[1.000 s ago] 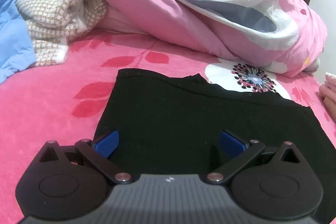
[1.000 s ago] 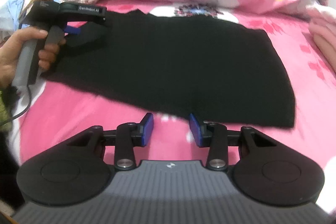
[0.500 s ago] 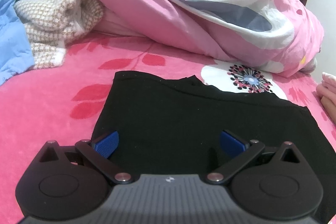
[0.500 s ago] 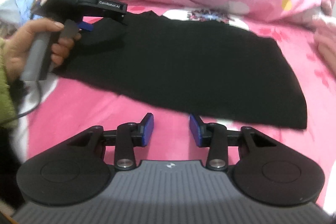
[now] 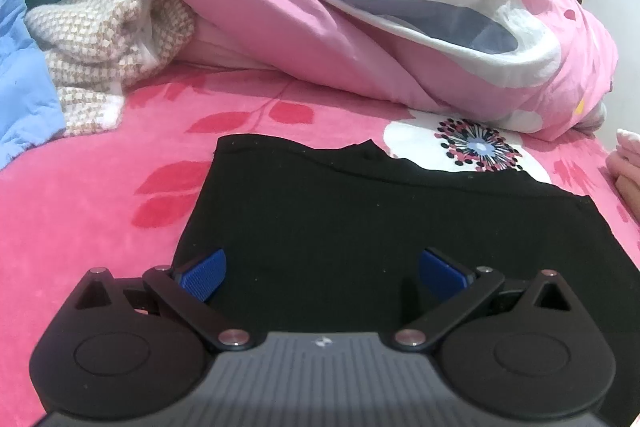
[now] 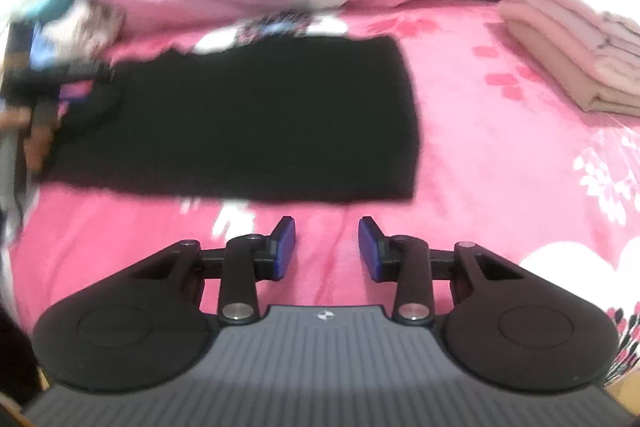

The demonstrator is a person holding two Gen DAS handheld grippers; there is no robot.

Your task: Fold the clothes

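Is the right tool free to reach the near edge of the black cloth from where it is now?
Probably yes. The right tool is open and empty over bare pink bedsheet, and the black cloth lies flat just ahead with nothing between. The folded stack sits off to the side.

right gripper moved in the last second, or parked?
Yes. The right gripper has swung right: the black garment now sits further left in its view, and a folded stack has come into view.
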